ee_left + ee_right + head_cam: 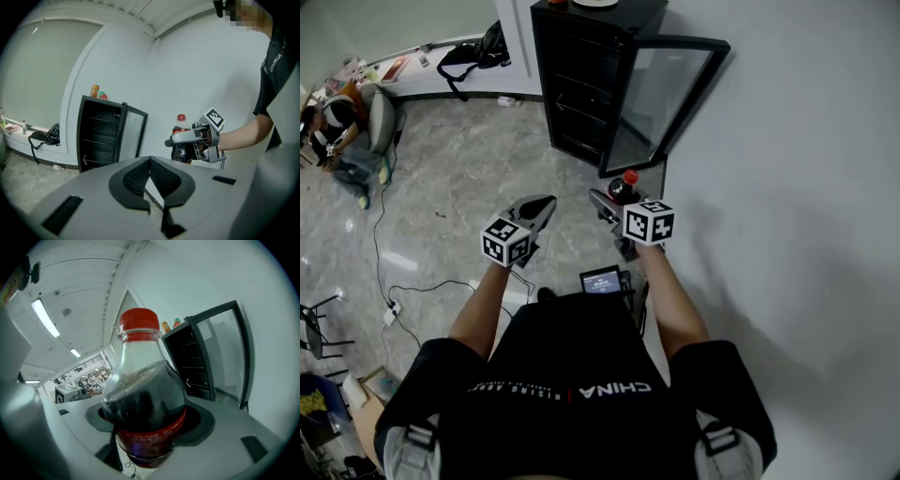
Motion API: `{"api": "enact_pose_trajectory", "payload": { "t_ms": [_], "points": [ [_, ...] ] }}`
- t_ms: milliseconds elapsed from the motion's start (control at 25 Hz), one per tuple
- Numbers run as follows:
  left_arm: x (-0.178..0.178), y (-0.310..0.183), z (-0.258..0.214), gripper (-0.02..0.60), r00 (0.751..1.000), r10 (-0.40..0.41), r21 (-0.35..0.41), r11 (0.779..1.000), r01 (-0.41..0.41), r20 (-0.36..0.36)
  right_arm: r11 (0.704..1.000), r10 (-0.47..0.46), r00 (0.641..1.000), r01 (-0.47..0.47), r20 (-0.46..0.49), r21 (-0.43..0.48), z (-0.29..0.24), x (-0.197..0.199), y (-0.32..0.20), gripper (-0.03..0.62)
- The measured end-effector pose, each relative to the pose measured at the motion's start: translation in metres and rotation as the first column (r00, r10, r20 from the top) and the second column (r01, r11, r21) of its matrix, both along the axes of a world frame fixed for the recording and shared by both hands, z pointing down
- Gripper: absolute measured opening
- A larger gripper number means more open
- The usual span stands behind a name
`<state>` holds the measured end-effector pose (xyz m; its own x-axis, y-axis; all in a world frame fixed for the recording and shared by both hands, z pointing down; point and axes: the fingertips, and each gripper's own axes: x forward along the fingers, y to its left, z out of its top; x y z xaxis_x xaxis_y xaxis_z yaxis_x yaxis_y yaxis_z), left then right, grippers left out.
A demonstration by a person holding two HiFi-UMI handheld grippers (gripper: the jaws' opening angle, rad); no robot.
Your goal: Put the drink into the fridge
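Note:
A dark cola bottle (pixel 143 404) with a red cap and red label stands upright between my right gripper's jaws, which are shut on its body. From the head view the bottle (pixel 623 186) sits just ahead of the right gripper (pixel 614 202), short of the fridge. The left gripper view also shows the bottle (pixel 180 140) in the right gripper (pixel 187 138). The black fridge (pixel 581 80) stands against the white wall with its glass door (pixel 661 98) swung open to the right; its wire shelves look bare. My left gripper (pixel 536 211) is shut and empty, its pads (pixel 161 178) meeting.
Two small bottles (pixel 98 92) stand on top of the fridge. A black bag (pixel 473 54) lies on a low white ledge at the back left. A cable (pixel 422 286) trails over the grey marble floor. A seated person (pixel 342 136) is at the far left.

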<state>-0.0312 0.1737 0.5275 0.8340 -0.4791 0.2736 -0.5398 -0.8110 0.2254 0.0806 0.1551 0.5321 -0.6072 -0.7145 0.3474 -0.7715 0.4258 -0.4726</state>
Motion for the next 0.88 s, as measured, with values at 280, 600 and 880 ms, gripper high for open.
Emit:
{"api": "enact_pose_trajectory", "payload": {
  "t_ms": [280, 600, 880],
  "points": [
    [-0.006, 0.002, 0.005, 0.011, 1.000, -0.020, -0.003, 1.000, 0.020, 0.002, 1.000, -0.002, 1.000, 0.002, 0.007, -0.004, 0.002, 0.002, 0.002, 0.324],
    [-0.002, -0.005, 0.013, 0.012, 0.999, -0.020, 0.016, 1.000, 0.020, 0.043, 1.000, -0.022, 1.000, 0.022, -0.013, 0.001, 0.002, 0.010, -0.002, 0.324],
    [0.006, -0.012, 0.019, 0.012, 0.997, -0.060, 0.006, 0.998, 0.060, 0.049, 1.000, -0.025, 1.000, 0.025, 0.000, -0.011, 0.010, 0.026, -0.004, 0.324]
  ]
}}
